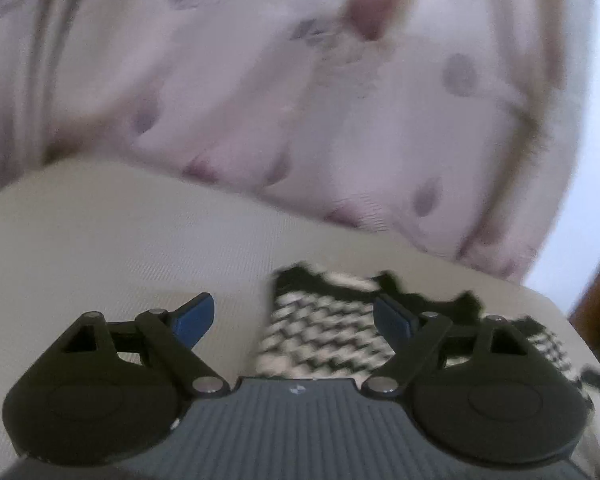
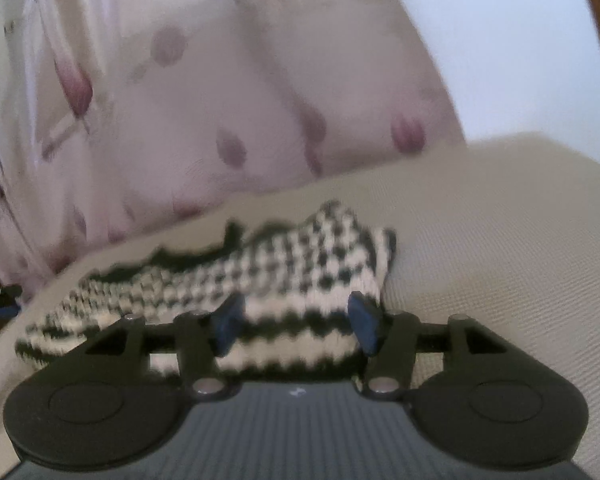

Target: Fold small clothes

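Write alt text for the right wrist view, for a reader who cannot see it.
A black-and-white knitted garment lies rumpled on a beige surface, directly ahead of the right gripper, whose blue-padded fingers stand apart with the knit's near edge between them, not visibly pinched. Behind hangs pale fabric with pink and mauve blotches; the picture is blurred.

We saw soft, even daylight in both views, with no hard glare. The brightest patch was the pale wall [image 2: 500, 60] at upper right, slightly washed out. Motion blur smeared the flowered cloth [image 1: 260, 100] and the black-and-white knit [image 2: 260, 264], whose pattern ran together. The beige surface [image 1: 100, 232] kept a faint weave. Fisheye bending curved the edges, and the corners fell to dark vignette. Shadows stayed faint under the knit.
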Tool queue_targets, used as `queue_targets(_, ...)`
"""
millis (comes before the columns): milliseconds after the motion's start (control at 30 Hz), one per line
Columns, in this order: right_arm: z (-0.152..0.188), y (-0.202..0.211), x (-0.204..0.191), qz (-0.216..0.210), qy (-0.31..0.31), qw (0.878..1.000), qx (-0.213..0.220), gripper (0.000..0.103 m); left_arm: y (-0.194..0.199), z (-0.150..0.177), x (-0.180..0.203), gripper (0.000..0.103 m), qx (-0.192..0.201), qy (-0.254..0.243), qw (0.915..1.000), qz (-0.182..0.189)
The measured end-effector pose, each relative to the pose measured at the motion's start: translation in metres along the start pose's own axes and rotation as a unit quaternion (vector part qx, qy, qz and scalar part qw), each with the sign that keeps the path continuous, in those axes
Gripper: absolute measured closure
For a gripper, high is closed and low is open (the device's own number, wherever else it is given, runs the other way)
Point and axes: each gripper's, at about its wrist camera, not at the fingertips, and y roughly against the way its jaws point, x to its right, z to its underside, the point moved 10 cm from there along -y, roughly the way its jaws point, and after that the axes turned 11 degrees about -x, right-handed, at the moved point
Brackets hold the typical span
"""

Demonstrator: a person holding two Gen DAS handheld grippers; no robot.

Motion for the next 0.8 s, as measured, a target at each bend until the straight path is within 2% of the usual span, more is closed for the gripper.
queue_targets(100, -0.024, 0.001, -0.017, -0.011, 0.016, 1.0, 0.007, 0.047, -0.014, -0.006, 0.037, 0.02, -0.007, -0.032, 0.9987, 0.039)
queue_targets(167, -0.036, -0.013, -0.035, -0.018, 0.05, 0.999, -0.011, 0.051, -0.036, -0.003, 0.059, 0.027, -0.022, -0.053, 0.9965, 0.061)
queue_targets(233, -0.045, -0.035, -0.05, -0.015, 0.092, 0.995, -0.034, 0.052, -0.062, 0.002, 0.068, 0.035, -0.036, -0.067, 0.9955, 0.057)
queue_targets(300, -0.052, -0.061, -0.055, -0.011, 0.113, 0.992, -0.058, 0.058, -0.085, 0.009, 0.067, 0.036, -0.055, -0.064, 0.9954, 0.046)
queue_targets(400, -0.059, -0.095, -0.032, 0.016, 0.096, 0.991, -0.094, 0.06, -0.105, 0.016, 0.041, 0.038, -0.061, -0.023, 0.9977, 0.017)
queue_targets(433, -0.057, -0.106, -0.016, 0.034, 0.078, 0.99, -0.113, 0.069, -0.108, 0.018, 0.032, 0.039, -0.059, -0.012, 0.9981, 0.012)
queue_targets(467, -0.055, -0.114, 0.002, 0.055, 0.057, 0.988, -0.129, 0.071, -0.11, 0.019, 0.025, 0.039, -0.054, -0.003, 0.9984, 0.019)
queue_targets(500, -0.058, -0.113, 0.012, 0.038, 0.03, 0.992, -0.116, 0.072, -0.108, 0.019, 0.023, 0.039, -0.045, 0.003, 0.9985, 0.032)
queue_targets(533, -0.06, -0.11, 0.021, 0.025, -0.007, 0.993, -0.111, 0.08, -0.108, 0.018, 0.021, 0.039, -0.044, 0.008, 0.9984, 0.034)
queue_targets(567, -0.061, -0.106, 0.026, 0.019, -0.038, 0.994, -0.103, 0.081, -0.107, 0.018, 0.022, 0.038, -0.044, 0.004, 0.9985, 0.033)
queue_targets(633, -0.067, -0.088, 0.023, 0.0, -0.056, 0.997, -0.061, 0.079, -0.107, 0.018, 0.024, 0.036, -0.044, -0.005, 0.9985, 0.033)
queue_targets(733, -0.064, -0.056, -0.009, -0.03, -0.024, 0.999, -0.033, 0.078, -0.107, 0.018, 0.028, 0.029, -0.045, -0.012, 0.9984, 0.033)
queue_targets(800, -0.047, -0.043, -0.028, 0.005, 0.034, 0.998, -0.044, 0.078, -0.107, 0.019, 0.032, 0.023, -0.046, -0.019, 0.9982, 0.032)
